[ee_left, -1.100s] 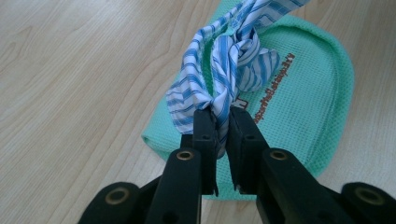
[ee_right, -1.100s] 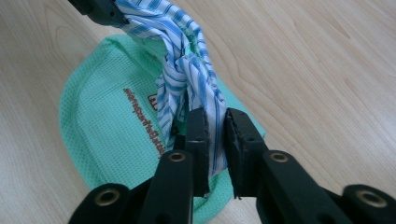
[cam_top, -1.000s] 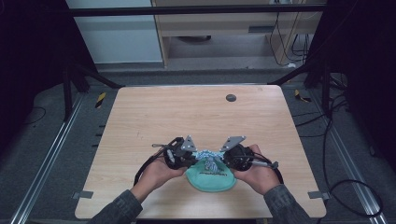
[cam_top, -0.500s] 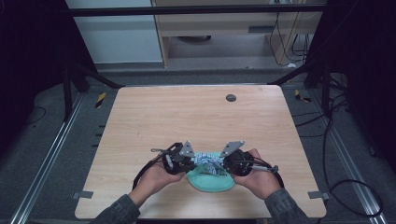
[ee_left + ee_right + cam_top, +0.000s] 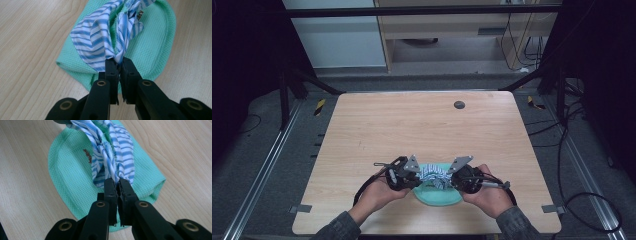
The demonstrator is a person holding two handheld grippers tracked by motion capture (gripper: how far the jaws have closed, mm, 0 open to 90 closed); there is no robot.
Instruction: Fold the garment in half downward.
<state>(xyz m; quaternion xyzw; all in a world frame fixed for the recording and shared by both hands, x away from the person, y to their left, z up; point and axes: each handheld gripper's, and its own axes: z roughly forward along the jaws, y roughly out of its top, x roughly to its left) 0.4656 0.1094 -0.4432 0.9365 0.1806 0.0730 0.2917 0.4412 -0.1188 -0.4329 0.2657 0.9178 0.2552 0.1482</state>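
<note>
Both claws, left claw [image 5: 119,65] and right claw [image 5: 118,185], pinch striped cloth [image 5: 100,37] ends between them.

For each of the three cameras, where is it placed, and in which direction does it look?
High view: above the near table edge, looking forward and down; both hands, left gripper and right gripper.
Left gripper view: on that gripper, looking along its jaws shut on the blue-and-white striped cloth.
Right gripper view: likewise, jaws pinching the cloth's other end.
Shared: striped cloth over the green waffle-weave cloth, light wooden table.
</note>
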